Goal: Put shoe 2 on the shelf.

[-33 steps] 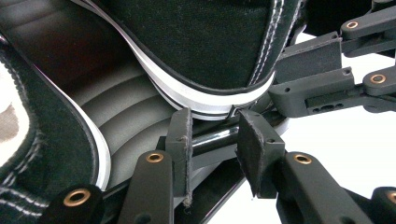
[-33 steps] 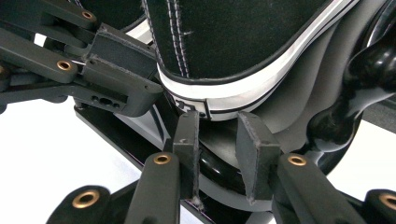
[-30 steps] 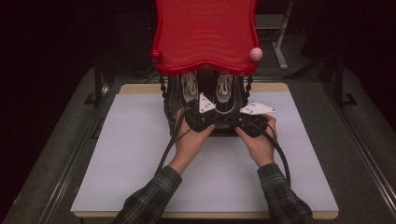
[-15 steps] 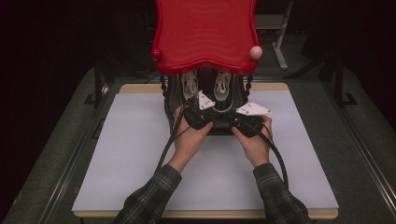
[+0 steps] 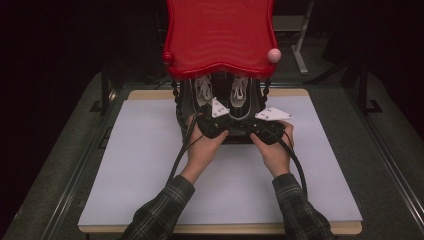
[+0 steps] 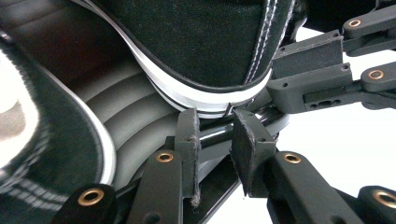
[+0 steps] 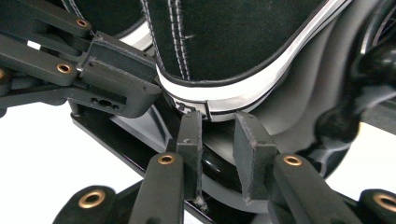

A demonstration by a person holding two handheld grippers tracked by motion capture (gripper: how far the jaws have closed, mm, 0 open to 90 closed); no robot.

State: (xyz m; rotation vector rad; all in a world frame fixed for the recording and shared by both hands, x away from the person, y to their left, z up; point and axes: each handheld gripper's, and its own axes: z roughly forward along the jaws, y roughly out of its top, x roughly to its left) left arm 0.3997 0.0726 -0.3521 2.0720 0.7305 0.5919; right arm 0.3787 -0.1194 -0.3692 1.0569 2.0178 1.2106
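We hold the left gripper (image 5: 216,121) and the right gripper (image 5: 264,126) side by side at the front edge of a black shoe rack (image 5: 181,107) with a red top shelf (image 5: 220,35), which stands on a white table (image 5: 150,165).

Just ahead of the left gripper's jaws sits the heel of a black canvas sneaker (image 6: 205,51) with a white sole stripe. The jaws stand narrowly parted, with the rack's glossy black front rail (image 6: 215,135) lying in the gap between them; we cannot tell whether the pads press on it.

Ahead of the right gripper (image 7: 217,140), a little up, is the heel of the second black sneaker (image 7: 233,42). Its jaws are likewise a little apart, above the rack's front edge (image 7: 219,172). The other gripper reaches in from its left.
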